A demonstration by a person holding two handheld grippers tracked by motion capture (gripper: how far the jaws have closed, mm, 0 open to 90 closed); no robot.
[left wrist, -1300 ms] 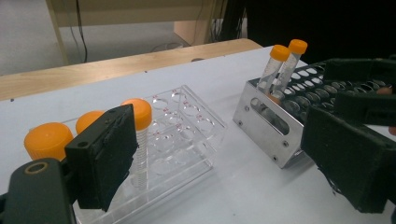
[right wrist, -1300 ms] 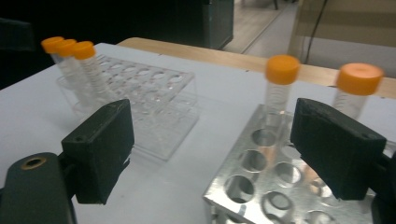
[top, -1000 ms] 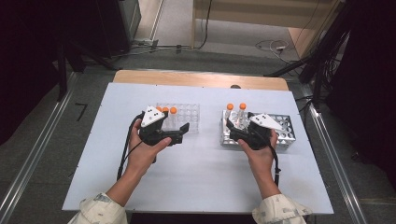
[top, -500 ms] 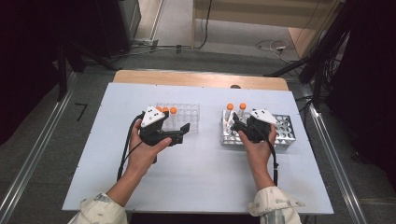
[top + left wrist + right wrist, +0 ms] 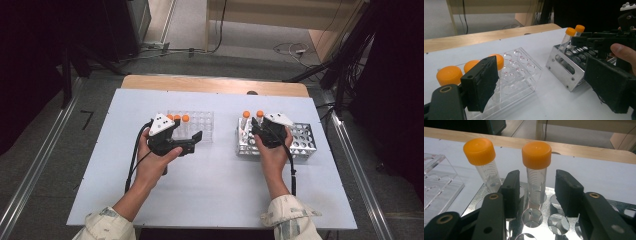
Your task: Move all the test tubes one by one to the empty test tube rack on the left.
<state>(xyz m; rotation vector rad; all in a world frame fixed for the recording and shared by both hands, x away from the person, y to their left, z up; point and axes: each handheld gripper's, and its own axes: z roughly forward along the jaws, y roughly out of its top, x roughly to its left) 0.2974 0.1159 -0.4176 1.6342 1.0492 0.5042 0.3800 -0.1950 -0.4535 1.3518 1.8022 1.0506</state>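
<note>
Two clear plastic tubes with orange screw caps stand upright in the far-left corner of the perforated metal rack (image 5: 300, 142), right of the clear acrylic rack (image 5: 197, 125). Right gripper (image 5: 537, 192): jaws have just been closing and now flank the right-hand tube (image 5: 537, 170), small gaps remaining, not yet pressing. Left gripper (image 5: 186, 141): jaws spread wide, empty, beside the acrylic rack.

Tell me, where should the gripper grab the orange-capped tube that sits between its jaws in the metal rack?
Probably the clear wall just under the orange cap of the tube, coming level from the near side like the right gripper. The tube stands upright in the metal rack, so only its upper part is free. The jaws have been closing; pads still apart.
</note>
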